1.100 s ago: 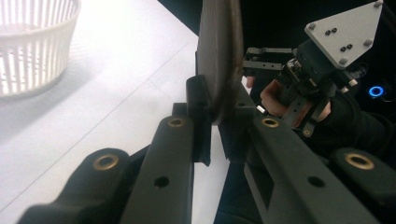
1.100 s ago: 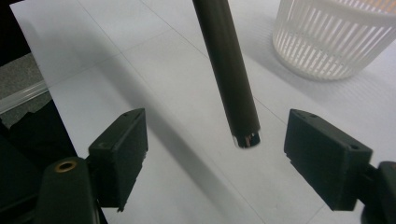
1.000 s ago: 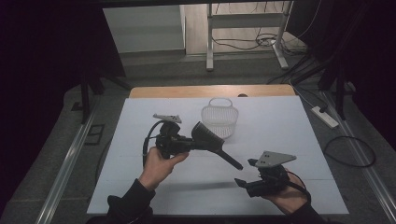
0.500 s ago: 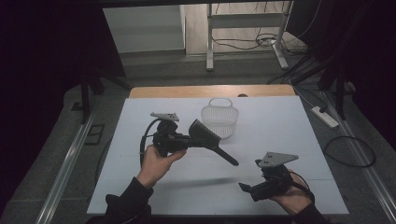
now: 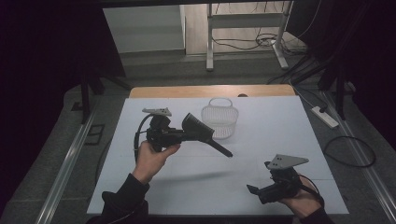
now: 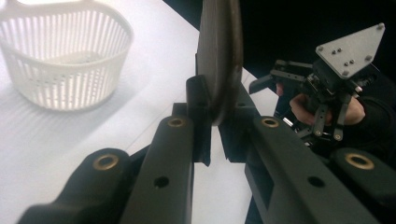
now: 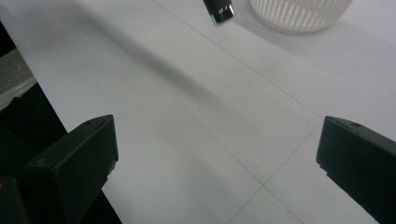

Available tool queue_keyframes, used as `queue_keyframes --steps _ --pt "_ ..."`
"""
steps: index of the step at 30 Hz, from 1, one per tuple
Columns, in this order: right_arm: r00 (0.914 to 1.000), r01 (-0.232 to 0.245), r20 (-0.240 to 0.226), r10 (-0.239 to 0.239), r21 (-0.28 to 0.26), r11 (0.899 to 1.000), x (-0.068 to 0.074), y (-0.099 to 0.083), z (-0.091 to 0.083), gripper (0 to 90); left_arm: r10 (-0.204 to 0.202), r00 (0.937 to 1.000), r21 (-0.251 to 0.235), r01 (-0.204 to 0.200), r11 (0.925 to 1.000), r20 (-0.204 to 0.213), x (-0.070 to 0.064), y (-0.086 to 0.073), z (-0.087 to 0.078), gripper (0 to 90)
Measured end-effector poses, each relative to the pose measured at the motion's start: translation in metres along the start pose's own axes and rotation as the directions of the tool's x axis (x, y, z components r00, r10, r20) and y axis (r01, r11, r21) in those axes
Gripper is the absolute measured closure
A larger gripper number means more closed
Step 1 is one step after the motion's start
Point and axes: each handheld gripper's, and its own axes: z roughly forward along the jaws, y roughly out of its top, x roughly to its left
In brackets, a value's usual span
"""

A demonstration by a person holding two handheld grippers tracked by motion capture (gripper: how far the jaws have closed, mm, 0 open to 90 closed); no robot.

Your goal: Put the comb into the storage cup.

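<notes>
In left gripper view, left gripper (image 6: pixel 212 126) fingers pinch dustpan (image 6: pixel 219 56) edge.

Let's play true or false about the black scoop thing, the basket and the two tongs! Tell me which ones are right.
1. The left tongs are shut on the black dustpan. True.
2. The white basket lies tipped on its side. False: it stands upright on the table.
3. The right tongs are open and hold nothing. True.
4. The dustpan rests flat on the table. False: it is held up in the air, and its shadow falls on the table below.
5. The basket has a toy in it. False: it looks empty.
</notes>
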Motion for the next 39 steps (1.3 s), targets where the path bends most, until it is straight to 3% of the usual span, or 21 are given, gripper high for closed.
queue_keyframes --steps 7,25,39 --pt "0.9990 0.000 0.044 -0.001 0.017 1.000 -0.001 -0.007 -0.005 0.0 -0.008 0.9999 -0.026 0.007 0.9996 -0.013 0.006 0.003 -0.007 83.1" --pt "0.9963 -0.048 0.072 0.047 0.024 0.999 -0.005 -0.022 -0.019 0.0 -0.024 0.9989 -0.077 0.020 0.9968 -0.041 0.020 0.014 -0.023 83.1" --pt "0.9878 -0.101 0.120 0.099 0.012 0.995 -0.009 -0.035 -0.033 0.0 -0.040 0.9968 -0.111 0.032 0.9933 -0.069 0.028 0.029 -0.030 83.1"
